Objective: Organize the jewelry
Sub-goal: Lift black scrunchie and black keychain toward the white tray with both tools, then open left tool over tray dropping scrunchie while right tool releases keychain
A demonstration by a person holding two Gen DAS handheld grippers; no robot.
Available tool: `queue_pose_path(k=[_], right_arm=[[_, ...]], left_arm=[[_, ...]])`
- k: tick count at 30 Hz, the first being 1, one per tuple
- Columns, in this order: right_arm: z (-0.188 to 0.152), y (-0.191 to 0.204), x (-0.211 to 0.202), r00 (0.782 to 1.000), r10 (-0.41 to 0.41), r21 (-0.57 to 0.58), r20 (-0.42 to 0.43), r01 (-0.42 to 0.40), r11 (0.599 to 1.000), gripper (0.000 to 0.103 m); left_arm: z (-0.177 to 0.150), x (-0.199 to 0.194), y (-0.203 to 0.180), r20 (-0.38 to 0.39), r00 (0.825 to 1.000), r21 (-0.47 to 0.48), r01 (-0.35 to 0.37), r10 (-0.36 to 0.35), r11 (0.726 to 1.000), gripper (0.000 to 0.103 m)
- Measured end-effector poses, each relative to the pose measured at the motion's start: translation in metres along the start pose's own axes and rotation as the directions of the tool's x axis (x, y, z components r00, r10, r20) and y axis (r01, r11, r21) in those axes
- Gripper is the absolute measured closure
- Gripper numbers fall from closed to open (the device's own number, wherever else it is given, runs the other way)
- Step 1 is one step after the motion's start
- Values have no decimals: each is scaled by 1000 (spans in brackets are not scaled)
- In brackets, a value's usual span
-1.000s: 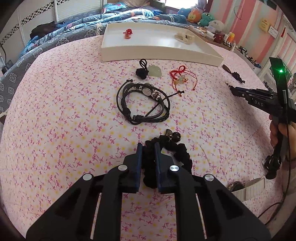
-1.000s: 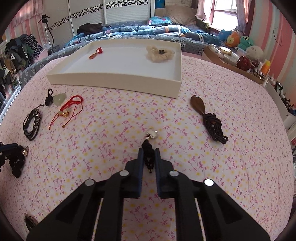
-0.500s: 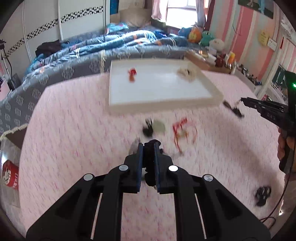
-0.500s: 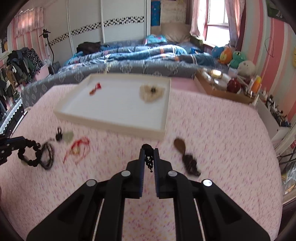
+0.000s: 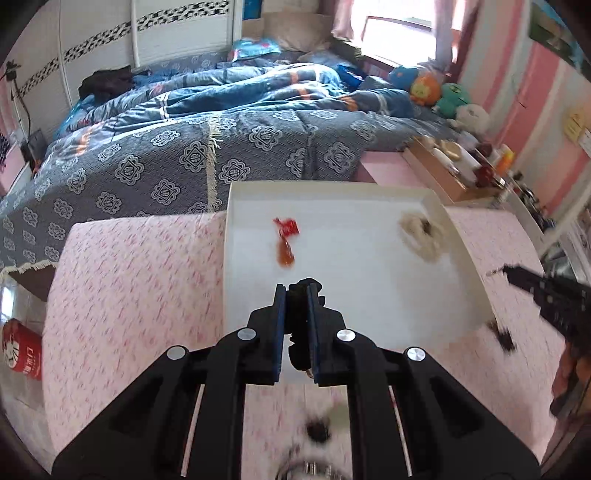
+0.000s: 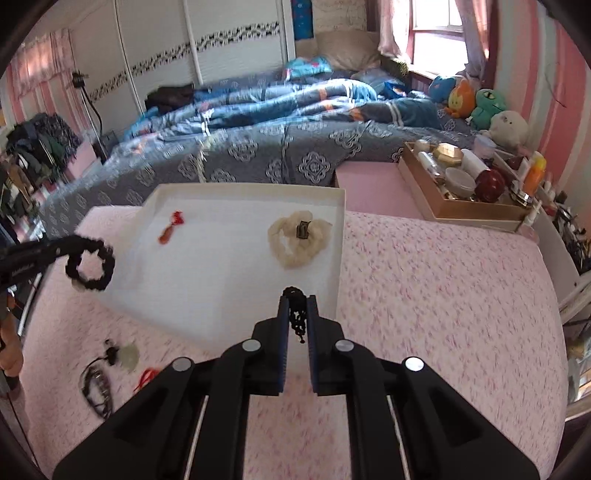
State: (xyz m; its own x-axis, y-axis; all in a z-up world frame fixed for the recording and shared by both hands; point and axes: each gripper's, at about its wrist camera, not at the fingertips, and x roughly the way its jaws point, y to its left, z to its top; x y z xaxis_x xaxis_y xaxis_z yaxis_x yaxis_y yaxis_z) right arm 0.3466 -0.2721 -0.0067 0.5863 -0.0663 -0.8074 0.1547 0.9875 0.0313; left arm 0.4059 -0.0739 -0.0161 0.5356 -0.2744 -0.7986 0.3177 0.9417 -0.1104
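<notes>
Left gripper [image 5: 294, 295] clamps a black bead bracelet [image 6: 90, 267] over the white tray's [image 6: 338, 251] near-left edge; right gripper [image 6: 295, 302] pinches a black cord [image 6: 297, 314] above its near-right corner. Risk: the dangling items may snag the tray wall.

Bright window [image 6: 439, 33] daylight; motion blur low down, fisheye-dark corners.

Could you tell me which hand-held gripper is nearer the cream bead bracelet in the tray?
Right. The right hand-held gripper is at the tray's near rim just below the cream bead bracelet; the left hand-held gripper is across the tray.
</notes>
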Motion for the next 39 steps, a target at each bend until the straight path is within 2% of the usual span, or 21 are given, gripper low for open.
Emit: queue_pose_path(k=[3,5,9,13,17,18,19,20,21,22,23,27,31,39], right_arm=[[9,3,33,999,-21,-8,-41,21,1000,94],[12,2,53,998,-4,6,-60,4,1000,94],[16,2,79,997,-6,9,-78,7,1000,94],[12,9,94,995,-25,-14,-99,24,1000,94],[13,12,96,994,-8,-17,-113,6,1000,91],[13,14,96,994,-8,-29,-113,5,1000,91],[13,16,94,994,-12,-37,-107,8,999,91],[14,16,92,995,-12,-37,-103,8,999,89],[14,16,89,995,0,-33,-97,-3,999,78],[15,16,84,997,4,-27,-83,-7,1000,68],[16,16,81,997,3,-27,-74,-5,1000,65],[19,16,52,999,26,-27,-41,-27,999,64],[18,16,2,999,50,-21,15,-49,999,64],[-2,15,-141,987,44,-39,154,-38,999,64]], left_arm=[[13,31,7,-35,999,-34,13,-14,999,94],[16,52,9,-60,998,-38,10,-12,999,94],[15,76,10,-60,998,-43,-17,14,999,94],[11,87,7,-65,996,-22,-54,52,998,93],[10,90,2,-72,995,2,-75,75,997,91],[9,88,1,-67,995,2,-79,79,997,85],[9,85,1,-63,995,0,-81,81,997,71],[8,81,1,-56,995,-5,-85,85,996,60],[8,77,2,-44,995,-9,-93,92,996,46],[8,69,1,-21,995,-8,-102,102,995,44],[8,63,-1,-8,995,-2,-103,102,995,44],[8,31,-6,23,995,10,-102,102,995,42],[1,-13,-13,66,993,20,-103,102,994,33],[-26,-134,-26,169,978,16,-124,120,992,27]])
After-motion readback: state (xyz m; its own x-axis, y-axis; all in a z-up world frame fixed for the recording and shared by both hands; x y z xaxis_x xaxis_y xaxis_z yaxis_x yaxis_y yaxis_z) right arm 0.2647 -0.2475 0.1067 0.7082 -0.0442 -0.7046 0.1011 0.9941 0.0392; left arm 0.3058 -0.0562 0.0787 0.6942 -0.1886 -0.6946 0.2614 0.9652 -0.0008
